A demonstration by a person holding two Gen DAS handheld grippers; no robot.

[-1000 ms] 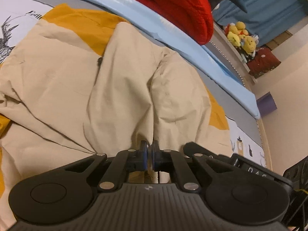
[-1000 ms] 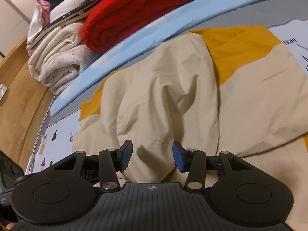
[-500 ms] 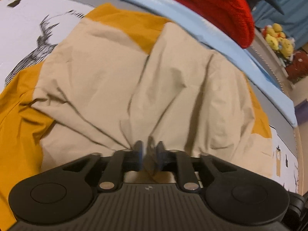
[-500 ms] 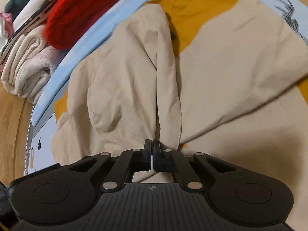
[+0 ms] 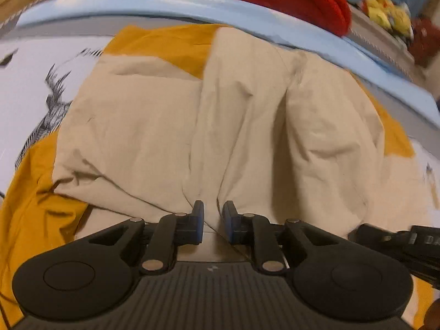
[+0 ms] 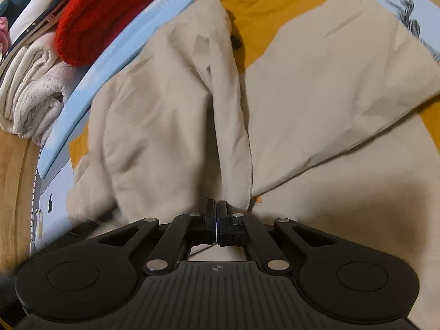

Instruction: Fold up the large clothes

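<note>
A large beige and mustard-yellow garment [image 5: 165, 126] lies crumpled on the bed; it also fills the right wrist view [image 6: 316, 88]. My left gripper [image 5: 213, 214] is open a small gap, and beige cloth lies between and under its fingers. My right gripper [image 6: 217, 211] is shut on a fold of the beige cloth, which rises in a ridge straight ahead of it. Yellow parts of the garment show at the far edge [image 5: 170, 44] and at the left [image 5: 33, 200].
A light blue folded blanket [image 5: 247, 13] runs along the far side, with a red knit blanket [image 6: 104, 16] and white towels [image 6: 33, 88] stacked behind it. Printed white bedsheet [image 5: 33, 82] at left. Wooden bed frame [image 6: 13, 192]. Plush toys [image 5: 387, 11] at far right.
My left gripper was shut on the beige cloth and has opened a little. My right gripper closed on a cloth fold half a second ago and stays shut, pulling nearer.
</note>
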